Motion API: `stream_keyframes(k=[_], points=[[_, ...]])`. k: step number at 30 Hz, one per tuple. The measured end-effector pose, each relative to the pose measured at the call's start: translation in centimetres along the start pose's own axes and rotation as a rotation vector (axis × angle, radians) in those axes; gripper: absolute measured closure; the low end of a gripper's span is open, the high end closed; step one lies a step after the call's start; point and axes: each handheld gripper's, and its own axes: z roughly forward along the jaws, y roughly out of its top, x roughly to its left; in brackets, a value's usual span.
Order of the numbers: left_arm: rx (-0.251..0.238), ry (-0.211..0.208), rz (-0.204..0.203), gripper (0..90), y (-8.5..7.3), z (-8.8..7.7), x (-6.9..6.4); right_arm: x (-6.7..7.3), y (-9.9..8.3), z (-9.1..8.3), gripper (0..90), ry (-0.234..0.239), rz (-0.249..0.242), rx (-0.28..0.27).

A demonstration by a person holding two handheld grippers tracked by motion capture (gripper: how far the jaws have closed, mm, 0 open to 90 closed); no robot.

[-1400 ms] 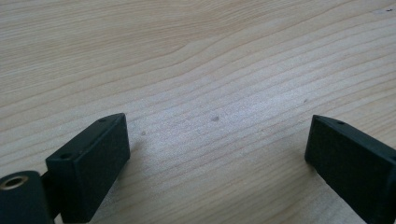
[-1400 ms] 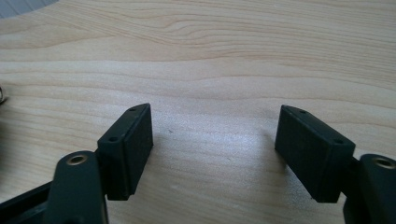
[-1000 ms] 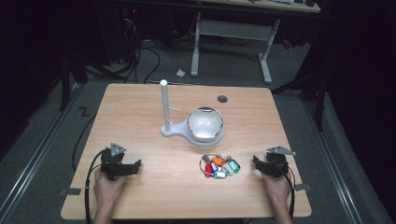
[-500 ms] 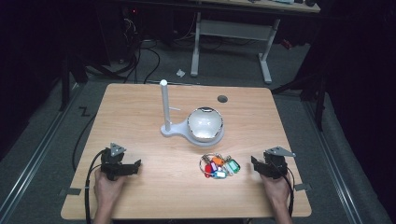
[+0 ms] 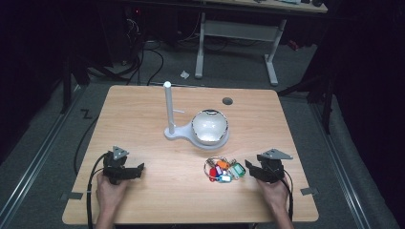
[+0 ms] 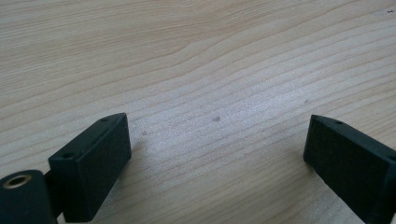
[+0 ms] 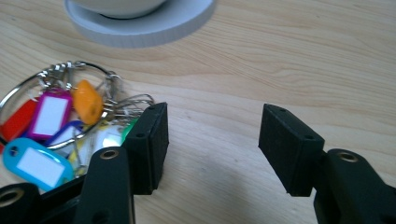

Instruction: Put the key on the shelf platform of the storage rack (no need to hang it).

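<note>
Right gripper (image 5: 251,168) just beside key-tag bunch (image 5: 223,170), jaws apart and just been closing, bare wood between them; nothing held. Tags lie off its left jaw in right gripper view (image 7: 56,126). Left gripper (image 5: 136,171) wide open, idle on table (image 5: 143,109). Judgement: pickup not begun; grasp and carry remain. White stand (image 5: 168,109) with bowl (image 5: 209,126) just behind bunch; approach unobstructed.

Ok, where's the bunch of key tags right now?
In the high view the key tags lie on the table front right of centre, just in front of the white stand's base and beside the right gripper.
</note>
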Motion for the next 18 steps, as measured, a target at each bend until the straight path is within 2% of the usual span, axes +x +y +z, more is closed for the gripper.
stream_keyframes(k=[6, 9, 13, 18], points=[[0.0, 0.0, -0.001, 7.8, 0.0, 0.0, 0.0, 1.3, 0.5, 0.2, 43.7, 0.053, -0.018, -0.004], [0.0, -0.001, 0.0, 8.0, 0.0, 0.0, 0.0, 1.7, 0.8, 0.3, 44.0, 0.066, -0.036, -0.007], [0.0, -0.001, 0.001, 8.1, 0.0, 0.0, 0.0, 2.9, 1.5, 0.6, 44.6, 0.106, -0.067, -0.01], [0.0, -0.001, 0.0, 8.2, 0.0, 0.0, 0.0, 4.0, 2.0, 1.1, 45.2, 0.14, -0.078, -0.005]])
